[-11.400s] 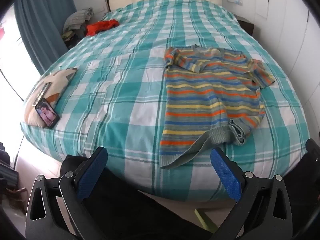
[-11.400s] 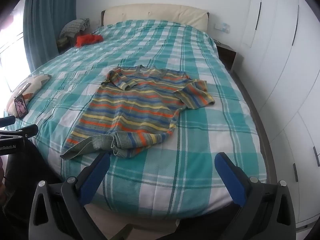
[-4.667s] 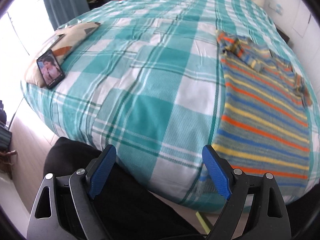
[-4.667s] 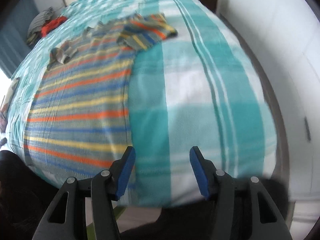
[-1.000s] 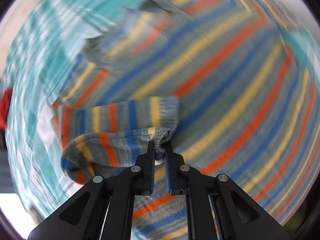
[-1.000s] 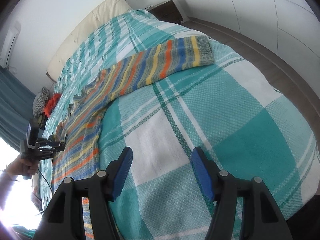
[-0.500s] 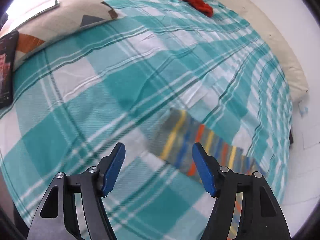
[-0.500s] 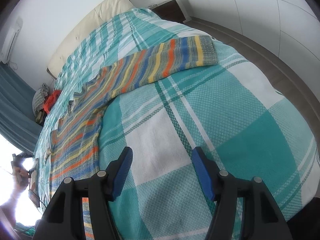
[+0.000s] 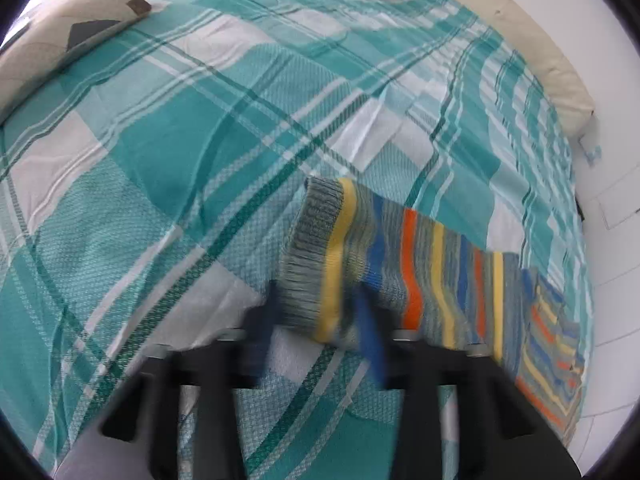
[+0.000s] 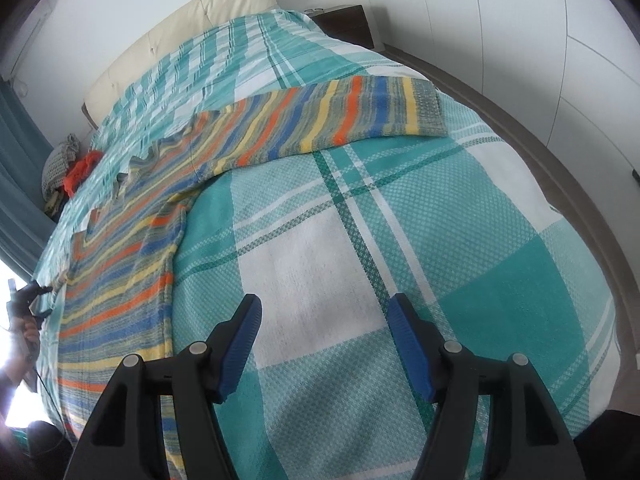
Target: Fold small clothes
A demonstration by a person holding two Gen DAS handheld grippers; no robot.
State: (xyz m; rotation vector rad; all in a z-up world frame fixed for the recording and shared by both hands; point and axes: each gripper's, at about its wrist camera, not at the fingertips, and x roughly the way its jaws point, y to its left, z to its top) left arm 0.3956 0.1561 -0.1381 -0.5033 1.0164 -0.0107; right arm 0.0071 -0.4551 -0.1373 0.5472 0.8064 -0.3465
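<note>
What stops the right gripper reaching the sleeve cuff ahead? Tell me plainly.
Probably nothing, so yes. The right gripper has its jaws opening and empty, and only bare bedspread lies between it and the flat, uncovered sleeve cuff of the striped sweater.

White walls [image 10: 520, 20] and a cream headboard [image 10: 180, 36] back the teal-checked bed [image 10: 480, 240].

1. The striped knit sweater [image 10: 132, 264] lay flat and spread out on the teal-and-white checked bedspread [image 10: 320, 264], its bands orange, blue, yellow and grey-green.
2. One sleeve [image 10: 336, 120] stretched straight out across the bedspread toward the bed's far side edge, ending in a grey ribbed cuff [image 10: 430, 108] that lay flat.
3. The other sleeve [image 9: 420, 276] also reached out over the bedspread; its grey ribbed cuff [image 9: 308, 248] was blurred and sat at the near end, seemingly lifted slightly.
4. The body showed small wrinkles near the neckline.
</note>
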